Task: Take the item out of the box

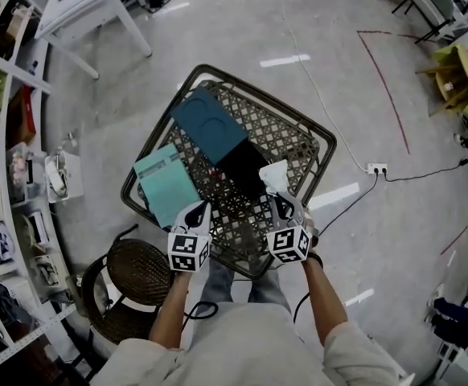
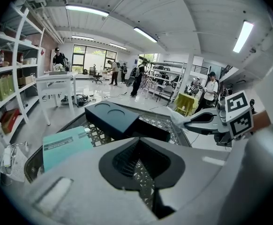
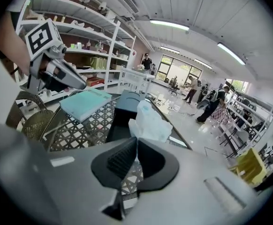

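The right gripper (image 3: 136, 140) pinches a white plastic packet (image 3: 149, 121) by the black box (image 1: 240, 170), while the left gripper (image 2: 137, 144) hovers nearby with its jaws closed and empty.

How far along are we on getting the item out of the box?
Done: the white packet looks lifted out of the black box. In hand: the right tongs are shut on its lower edge. Remaining: set it on the lattice table; the left tongs are shut, empty.
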`<state>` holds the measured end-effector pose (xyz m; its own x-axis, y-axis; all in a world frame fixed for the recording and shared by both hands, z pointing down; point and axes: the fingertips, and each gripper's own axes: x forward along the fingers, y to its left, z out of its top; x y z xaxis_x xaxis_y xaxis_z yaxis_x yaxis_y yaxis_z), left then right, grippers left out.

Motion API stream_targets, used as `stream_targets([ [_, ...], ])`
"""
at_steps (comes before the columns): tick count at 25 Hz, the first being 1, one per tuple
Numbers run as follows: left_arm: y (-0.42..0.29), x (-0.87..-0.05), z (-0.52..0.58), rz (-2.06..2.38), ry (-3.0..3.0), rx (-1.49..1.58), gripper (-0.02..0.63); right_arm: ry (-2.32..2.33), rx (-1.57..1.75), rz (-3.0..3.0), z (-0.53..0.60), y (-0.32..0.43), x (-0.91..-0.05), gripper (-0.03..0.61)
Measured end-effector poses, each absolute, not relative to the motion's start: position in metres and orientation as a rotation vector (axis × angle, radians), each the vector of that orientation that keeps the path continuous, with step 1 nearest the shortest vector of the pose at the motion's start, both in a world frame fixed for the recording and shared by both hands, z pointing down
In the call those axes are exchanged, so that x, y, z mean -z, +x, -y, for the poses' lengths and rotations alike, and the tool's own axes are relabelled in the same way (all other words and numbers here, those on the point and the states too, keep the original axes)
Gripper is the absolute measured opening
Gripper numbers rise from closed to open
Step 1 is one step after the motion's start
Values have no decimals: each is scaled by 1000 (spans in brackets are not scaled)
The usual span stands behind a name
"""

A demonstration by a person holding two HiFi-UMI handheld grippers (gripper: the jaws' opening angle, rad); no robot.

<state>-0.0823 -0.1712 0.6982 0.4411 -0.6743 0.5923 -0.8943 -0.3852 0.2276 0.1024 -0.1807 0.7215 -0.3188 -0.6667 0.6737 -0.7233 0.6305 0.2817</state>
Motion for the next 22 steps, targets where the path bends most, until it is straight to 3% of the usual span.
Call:
stream_targets([
  [22, -60, -647, 173, 1345, 2265, -488, 6, 1497, -365, 2153, 155, 147, -638, 9],
])
